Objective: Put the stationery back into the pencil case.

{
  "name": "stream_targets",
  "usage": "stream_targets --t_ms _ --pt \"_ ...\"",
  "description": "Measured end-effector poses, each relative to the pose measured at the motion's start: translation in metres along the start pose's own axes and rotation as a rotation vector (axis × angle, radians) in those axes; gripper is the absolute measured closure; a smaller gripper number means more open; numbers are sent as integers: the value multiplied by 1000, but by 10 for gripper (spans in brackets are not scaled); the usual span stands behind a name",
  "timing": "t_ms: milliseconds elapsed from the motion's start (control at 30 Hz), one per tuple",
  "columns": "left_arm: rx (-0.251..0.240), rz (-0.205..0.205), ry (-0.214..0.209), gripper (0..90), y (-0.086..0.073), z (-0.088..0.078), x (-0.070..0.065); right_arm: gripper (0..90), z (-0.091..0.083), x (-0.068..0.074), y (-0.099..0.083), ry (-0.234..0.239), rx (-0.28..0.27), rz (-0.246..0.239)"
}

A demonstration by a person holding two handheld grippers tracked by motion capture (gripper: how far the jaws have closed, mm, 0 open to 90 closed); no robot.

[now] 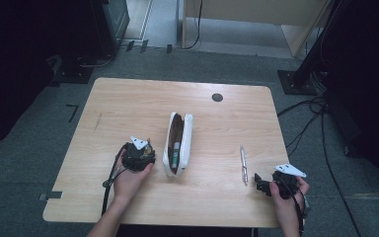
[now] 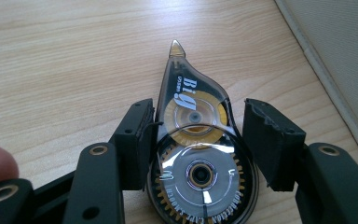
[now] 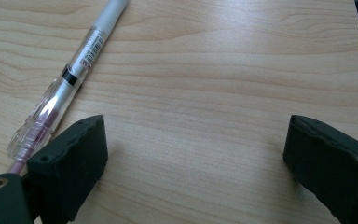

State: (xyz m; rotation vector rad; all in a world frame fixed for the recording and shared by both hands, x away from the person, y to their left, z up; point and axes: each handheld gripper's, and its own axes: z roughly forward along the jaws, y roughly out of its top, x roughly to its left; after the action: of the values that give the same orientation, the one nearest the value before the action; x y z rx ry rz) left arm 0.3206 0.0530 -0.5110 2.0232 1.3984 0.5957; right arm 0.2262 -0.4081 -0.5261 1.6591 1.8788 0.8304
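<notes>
A clear correction tape dispenser with gold wheels lies flat on the wooden table, its tip pointing away. My left gripper straddles its round body: one pad touches its side and the other stands a sliver off, so the jaws are open around it. In the high view my left gripper points down just left of an open white pencil case. My right gripper rests wide open on bare wood, with a clear pen lying just beside one jaw. From above, that pen lies up and to the left of my right gripper.
The pencil case's pale fabric edge lies close beside the dispenser. A green-labelled item lies inside the case. A dark round grommet sits near the table's far edge. Cables and stand legs lie on the floor to the right.
</notes>
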Motion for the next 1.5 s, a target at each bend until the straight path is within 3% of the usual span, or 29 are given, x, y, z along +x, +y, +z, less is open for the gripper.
stream_targets --t_ms 167,567,800,1033,1367,1500 --pt "-25 -13 -12 498 2 -4 2 55 0 0 0 0 1 -2" --pt "16 1 -21 460 2 1 2 55 0 0 0 0 0 0" --pt "-11 34 -3 485 0 1 -1 55 0 0 0 0 0 -2" --pt "-19 48 -17 498 -2 -4 -1 55 0 0 0 0 0 0" --pt "-84 35 -52 503 3 -21 3 55 0 0 0 0 0 0" --pt "-109 10 -84 503 6 -28 3 55 0 0 0 0 0 0"
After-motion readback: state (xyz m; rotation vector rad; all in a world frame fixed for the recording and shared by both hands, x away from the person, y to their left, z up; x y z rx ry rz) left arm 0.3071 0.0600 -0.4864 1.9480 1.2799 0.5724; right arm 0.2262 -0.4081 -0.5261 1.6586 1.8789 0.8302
